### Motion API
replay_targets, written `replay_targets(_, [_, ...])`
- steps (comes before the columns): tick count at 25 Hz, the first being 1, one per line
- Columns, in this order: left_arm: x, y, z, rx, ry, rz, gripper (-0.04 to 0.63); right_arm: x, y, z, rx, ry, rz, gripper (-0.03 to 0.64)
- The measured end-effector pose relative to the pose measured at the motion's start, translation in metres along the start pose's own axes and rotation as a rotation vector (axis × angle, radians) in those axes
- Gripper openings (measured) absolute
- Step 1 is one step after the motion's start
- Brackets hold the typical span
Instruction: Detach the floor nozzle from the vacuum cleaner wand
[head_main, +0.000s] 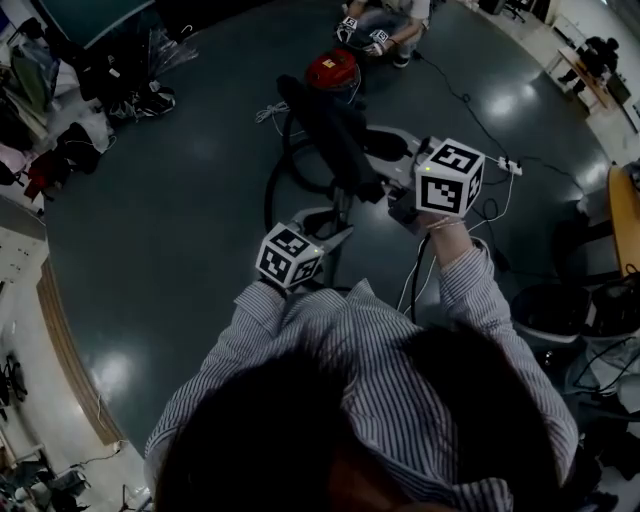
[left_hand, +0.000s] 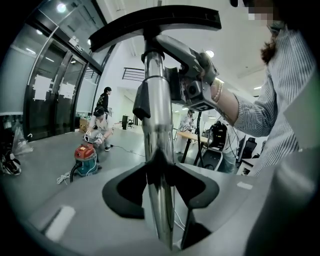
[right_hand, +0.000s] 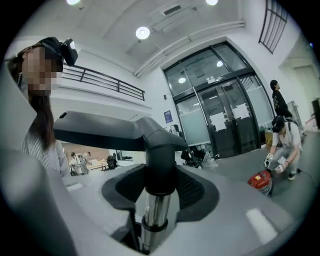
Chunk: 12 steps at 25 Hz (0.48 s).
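Note:
The chrome wand (left_hand: 159, 150) stands upright between my left gripper's (left_hand: 160, 186) black pads (left_hand: 129, 192), which are shut on it. Above it the black floor nozzle (left_hand: 155, 22) spreads as a wide bar, joined to the wand. My right gripper (right_hand: 160, 186) is shut on the nozzle's black neck (right_hand: 160, 165), just above the chrome tube (right_hand: 154, 220). In the head view the nozzle (head_main: 325, 125) is held up in front of me, with the left gripper (head_main: 335, 235) below it and the right gripper (head_main: 400, 205) beside it. The left gripper view also shows the right gripper (left_hand: 192, 90) at the neck.
A red canister vacuum (head_main: 332, 70) sits on the dark floor ahead, its black hose (head_main: 272, 185) looping toward me. A crouching person (head_main: 385, 25) works behind it. A white power strip (head_main: 505, 165) and cables lie to the right, and bins (head_main: 545, 310) stand near my right side.

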<state>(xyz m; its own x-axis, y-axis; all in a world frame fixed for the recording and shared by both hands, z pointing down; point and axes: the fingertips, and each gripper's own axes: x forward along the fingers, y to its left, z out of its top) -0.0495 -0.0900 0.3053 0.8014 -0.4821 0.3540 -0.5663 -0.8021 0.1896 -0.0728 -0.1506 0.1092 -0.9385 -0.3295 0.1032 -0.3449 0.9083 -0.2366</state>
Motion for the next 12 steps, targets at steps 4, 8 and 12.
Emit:
replay_targets(4, [0.009,0.001,0.000,0.007,0.030,0.048,0.181,-0.009,-0.009,-0.001,0.002,0.012,-0.060,0.179])
replay_targets(8, [0.011,0.000,0.009,0.002,0.003,0.022,0.179,-0.011,-0.010,0.009,0.149,-0.035,0.028,0.179])
replay_targets(12, [0.016,-0.004,0.008,-0.009,0.011,0.007,0.179,-0.016,-0.015,0.007,0.036,0.008,-0.015,0.179])
